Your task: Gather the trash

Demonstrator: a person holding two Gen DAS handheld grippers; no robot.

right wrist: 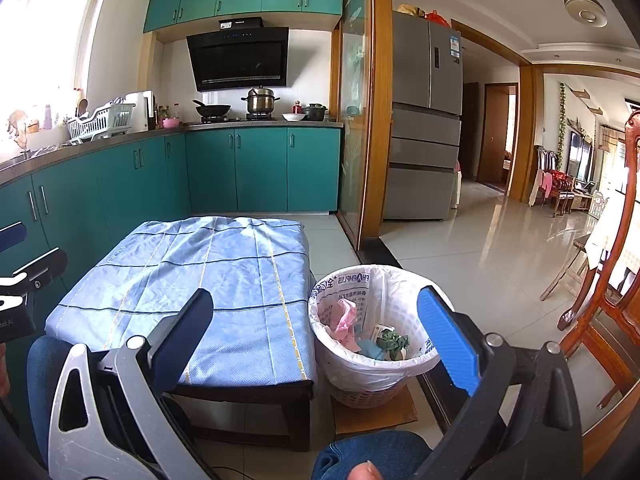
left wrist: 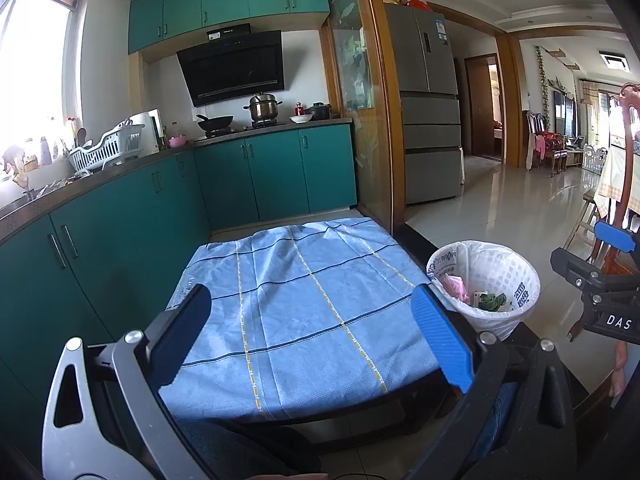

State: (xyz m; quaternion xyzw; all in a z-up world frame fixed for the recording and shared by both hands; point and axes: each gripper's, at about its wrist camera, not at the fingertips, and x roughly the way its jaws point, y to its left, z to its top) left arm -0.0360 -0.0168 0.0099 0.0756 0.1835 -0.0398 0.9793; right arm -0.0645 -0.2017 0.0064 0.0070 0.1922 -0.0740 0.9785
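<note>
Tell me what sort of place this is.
A home kitchen, opening onto a living area. Teal cabinets run under a counter, a wok and steel pot sit on the stove beneath a range hood, and a fridge stands beside the doorway.

Home kitchen, teal cabinets point(left wrist: 276, 172), range hood point(left wrist: 234, 66), stove pots point(left wrist: 263, 106), fridge point(left wrist: 430, 104)

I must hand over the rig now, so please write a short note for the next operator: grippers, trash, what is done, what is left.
Left gripper: jaws open, holding nothing, above the blue checked cloth on the low table.
Right gripper: jaws open, holding nothing, toward the white-lined trash basket.
Basket stands on the floor, right of the table; pink wrapper, green leaves and paper are inside.
Done: no trash visible on the cloth.
Left: nothing visible to collect; check outside the views.
</note>
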